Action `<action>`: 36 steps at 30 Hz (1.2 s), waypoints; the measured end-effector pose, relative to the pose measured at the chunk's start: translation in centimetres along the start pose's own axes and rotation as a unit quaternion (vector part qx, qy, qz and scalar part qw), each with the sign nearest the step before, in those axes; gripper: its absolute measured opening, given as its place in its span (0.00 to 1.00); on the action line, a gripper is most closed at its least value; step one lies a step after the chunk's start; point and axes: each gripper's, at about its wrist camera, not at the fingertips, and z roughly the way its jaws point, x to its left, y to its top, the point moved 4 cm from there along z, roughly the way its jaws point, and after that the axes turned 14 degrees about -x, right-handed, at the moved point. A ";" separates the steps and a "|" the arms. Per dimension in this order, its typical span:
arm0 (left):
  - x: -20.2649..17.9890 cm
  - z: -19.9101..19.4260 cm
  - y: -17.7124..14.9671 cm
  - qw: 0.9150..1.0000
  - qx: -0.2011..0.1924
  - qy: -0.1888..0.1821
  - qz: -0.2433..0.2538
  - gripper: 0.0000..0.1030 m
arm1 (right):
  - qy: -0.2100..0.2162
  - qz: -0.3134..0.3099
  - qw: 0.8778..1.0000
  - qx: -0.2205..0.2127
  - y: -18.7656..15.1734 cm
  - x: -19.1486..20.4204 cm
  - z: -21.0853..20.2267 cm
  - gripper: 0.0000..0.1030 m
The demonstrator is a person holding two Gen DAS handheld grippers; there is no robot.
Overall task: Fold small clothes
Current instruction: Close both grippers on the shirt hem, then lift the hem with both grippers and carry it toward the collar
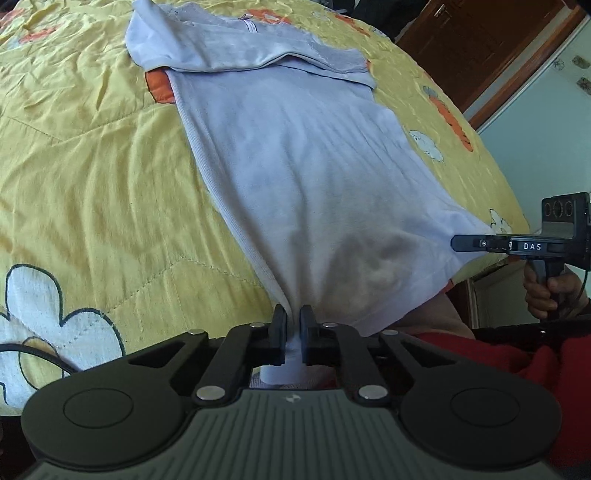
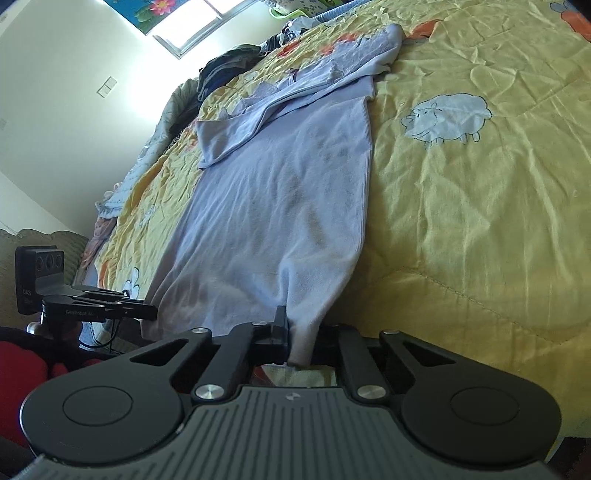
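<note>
Yellow quilt (image 1: 92, 166) fills the bed from edge to edge, stitched with white flowers, sheep and orange carrots, and on it lies the pale lilac shirt (image 1: 306, 177), stretched lengthwise away from both cameras.

Nearest in the left wrist view, the left gripper (image 1: 293, 328) is clamped tight on a bunched corner of the shirt's hem at six o'clock, the two black fingers (image 1: 279, 325) pressing a narrow twist of cloth between them, with a tail of fabric hanging out below the pads. From that pinch the cloth fans up toward twelve o'clock in taut ridges.

Over at three o'clock in the same view, the right gripper (image 1: 458, 243) bites the other hem corner, and a hand (image 1: 546, 291) wraps the handle underneath it. A red sleeve (image 1: 480, 350) sits low at four o'clock.

Switch to the right wrist view: the right gripper (image 2: 291, 328) is pinched shut on its corner at six o'clock, one finger plainly visible, the other hidden behind the draped cloth. At nine o'clock the left gripper (image 2: 149, 312) holds the opposite corner, so the hem is lifted between the two tools.

Farther up, the shirt's body lies flat on the quilt. At the far end, toward twelve o'clock, the top part is folded over itself with a sleeve tucked across. Beyond the bed, a bright window (image 2: 207, 26) glares at eleven o'clock.
</note>
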 end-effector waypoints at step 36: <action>1.7 -2.1 15.4 0.966 -0.251 0.045 -0.043 0.06 | 0.014 0.008 0.977 -0.211 16.0 2.3 4.0 0.09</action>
